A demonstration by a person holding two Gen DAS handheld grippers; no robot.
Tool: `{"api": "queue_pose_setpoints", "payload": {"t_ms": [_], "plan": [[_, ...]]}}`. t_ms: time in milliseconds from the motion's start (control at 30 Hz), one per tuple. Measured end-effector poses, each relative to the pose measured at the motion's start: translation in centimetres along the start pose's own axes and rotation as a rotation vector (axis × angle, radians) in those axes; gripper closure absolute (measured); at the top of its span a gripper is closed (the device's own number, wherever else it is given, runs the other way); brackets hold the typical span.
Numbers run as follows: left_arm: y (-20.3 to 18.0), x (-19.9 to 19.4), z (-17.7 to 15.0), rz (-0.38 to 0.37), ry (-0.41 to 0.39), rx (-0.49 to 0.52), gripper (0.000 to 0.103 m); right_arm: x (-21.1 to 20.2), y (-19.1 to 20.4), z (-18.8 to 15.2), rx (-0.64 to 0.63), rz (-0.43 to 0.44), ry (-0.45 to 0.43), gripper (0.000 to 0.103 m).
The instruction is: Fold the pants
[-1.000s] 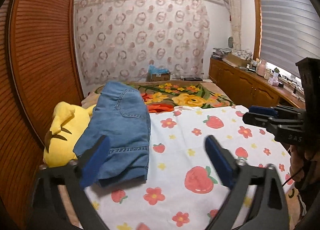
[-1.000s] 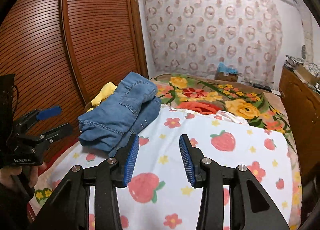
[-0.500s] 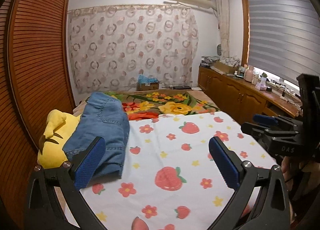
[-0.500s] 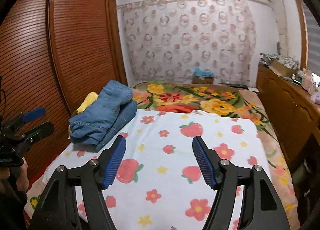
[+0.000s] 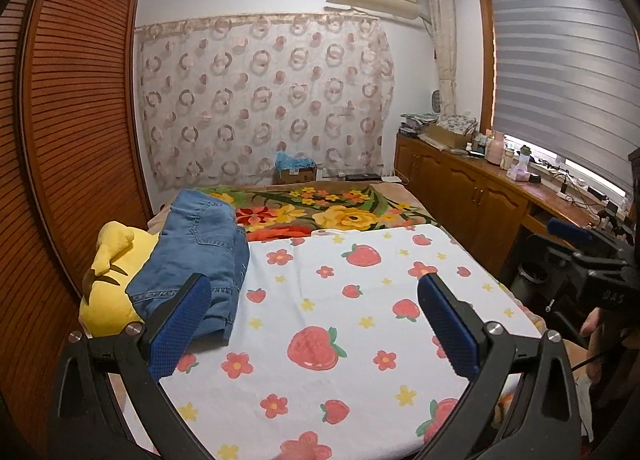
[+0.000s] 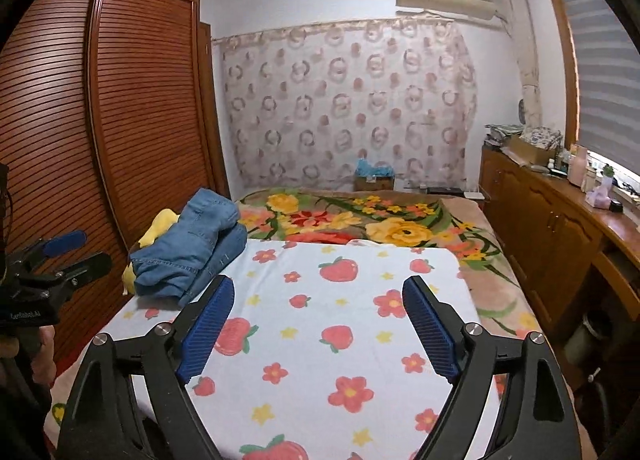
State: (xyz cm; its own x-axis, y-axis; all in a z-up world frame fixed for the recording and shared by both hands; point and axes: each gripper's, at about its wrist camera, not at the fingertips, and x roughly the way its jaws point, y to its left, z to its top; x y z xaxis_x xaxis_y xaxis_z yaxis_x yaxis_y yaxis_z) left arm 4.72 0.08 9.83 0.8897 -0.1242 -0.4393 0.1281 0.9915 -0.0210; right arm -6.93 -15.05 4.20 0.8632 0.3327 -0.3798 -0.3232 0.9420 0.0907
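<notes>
Folded blue denim pants [image 5: 196, 256] lie at the left edge of the bed, partly on a yellow plush toy [image 5: 110, 276]; they also show in the right wrist view [image 6: 192, 244]. My left gripper [image 5: 314, 330] is open and empty, held back above the strawberry-print sheet [image 5: 340, 320], right of the pants. My right gripper [image 6: 318, 324] is open and empty above the same sheet [image 6: 320, 340]. Each gripper shows at the edge of the other's view: the right one [image 5: 576, 244] and the left one [image 6: 64, 252].
A floral blanket [image 5: 320, 212] covers the far half of the bed. A wooden louvred wardrobe [image 5: 68, 140] runs along the left. A wooden cabinet [image 5: 480, 196] with clutter stands on the right under the window. A cardboard box [image 5: 296, 172] sits by the curtain.
Both grippers have pulled back and up from the bed. The right gripper's jaws have opened wider. The pants stay in place.
</notes>
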Motion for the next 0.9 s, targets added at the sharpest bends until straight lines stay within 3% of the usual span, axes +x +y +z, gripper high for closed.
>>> {"api": "queue_pose_setpoints", "payload": {"t_ms": [900], "plan": [[-1.2,-1.7,0.0,0.036,0.001,-0.007,0.0,-0.2,-1.0,-0.3,0.025,-0.013,-0.007,0.015]]}}
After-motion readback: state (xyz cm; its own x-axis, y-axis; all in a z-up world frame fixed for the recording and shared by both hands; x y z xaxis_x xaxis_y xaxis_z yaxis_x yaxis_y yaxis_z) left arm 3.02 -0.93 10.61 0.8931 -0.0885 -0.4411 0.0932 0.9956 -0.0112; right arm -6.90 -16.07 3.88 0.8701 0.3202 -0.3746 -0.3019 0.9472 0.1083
